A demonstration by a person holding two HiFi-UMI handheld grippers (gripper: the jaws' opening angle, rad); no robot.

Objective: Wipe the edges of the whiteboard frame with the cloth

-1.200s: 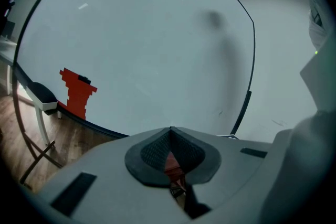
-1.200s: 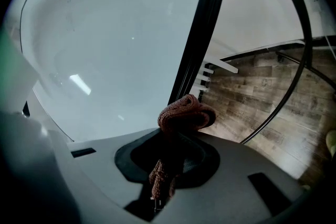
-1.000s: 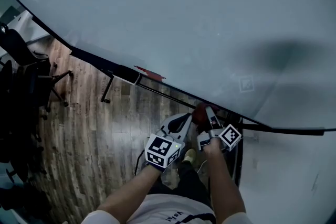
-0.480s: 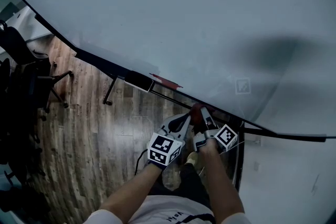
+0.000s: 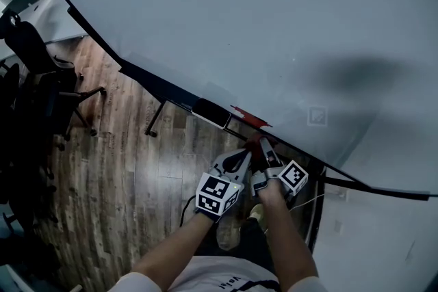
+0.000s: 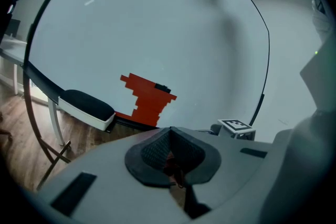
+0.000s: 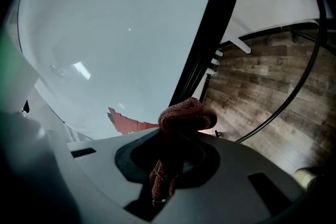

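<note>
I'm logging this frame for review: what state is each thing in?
cloth: bunched, clamped in the right hand-held gripper.
left hand-held gripper: shut, apparently pinching the cloth's tail.
whiteboard: upright, no writing visible.
eraser: lying at the whiteboard's bottom edge.

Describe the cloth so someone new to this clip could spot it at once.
Follow the dark bottom frame of the big whiteboard rightward until you reach the right gripper. The cloth is the small lump bunched in its jaws. It is rust-brown and knitted, unlike the flat bright-red shape on the board and the black-topped eraser.
</note>
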